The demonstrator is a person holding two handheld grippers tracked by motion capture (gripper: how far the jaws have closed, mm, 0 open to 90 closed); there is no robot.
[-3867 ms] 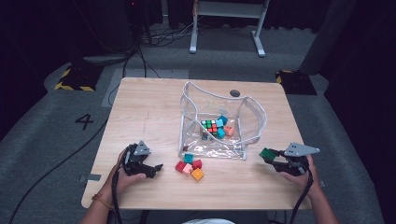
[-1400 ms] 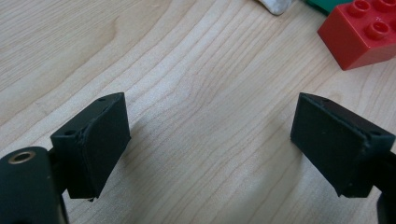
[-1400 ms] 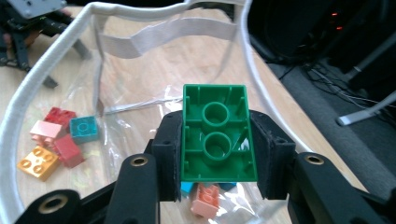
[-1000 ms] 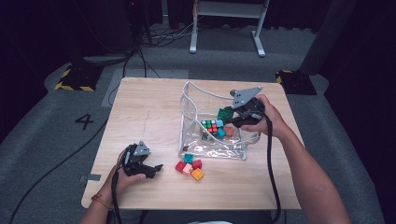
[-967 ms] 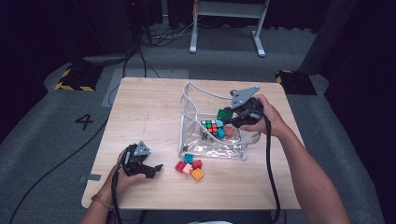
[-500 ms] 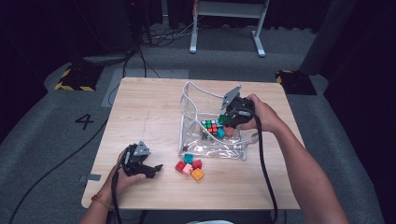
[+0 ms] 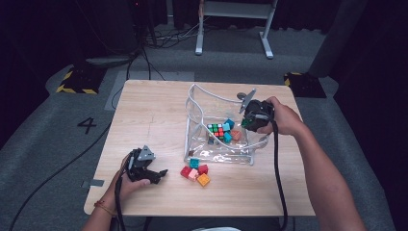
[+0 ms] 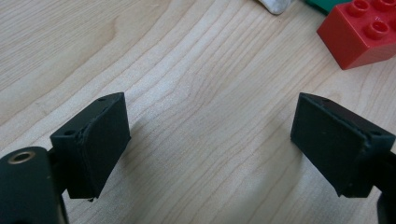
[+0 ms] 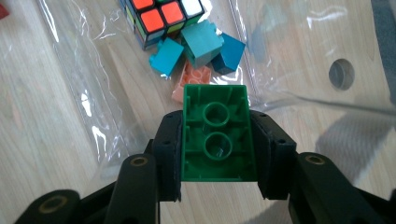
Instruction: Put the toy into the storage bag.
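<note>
Your right hand-held gripper point(image 7: 249, 123) hangs over the clear plastic bag point(image 7: 197, 144) on the table point(image 7: 154, 110), with a green block point(image 7: 246, 123) at its tip, above the bag's right side. Inside the bag lie a colour cube point(image 7: 216, 130) and teal and orange blocks. Just outside the bag's near edge sits a cluster of loose blocks point(image 7: 195, 171). Your left hand-held gripper point(image 7: 161, 173) rests left of that cluster.

1. Light wooden table point(image 7: 159, 110) brightly lit from overhead; floor & room around it dim, nearly black.
2. White glare streaks on clear plastic bag point(image 9: 93, 102), w/ a soft grey shadow right of it.
3. Close-ups sharp, high view softer.
</note>
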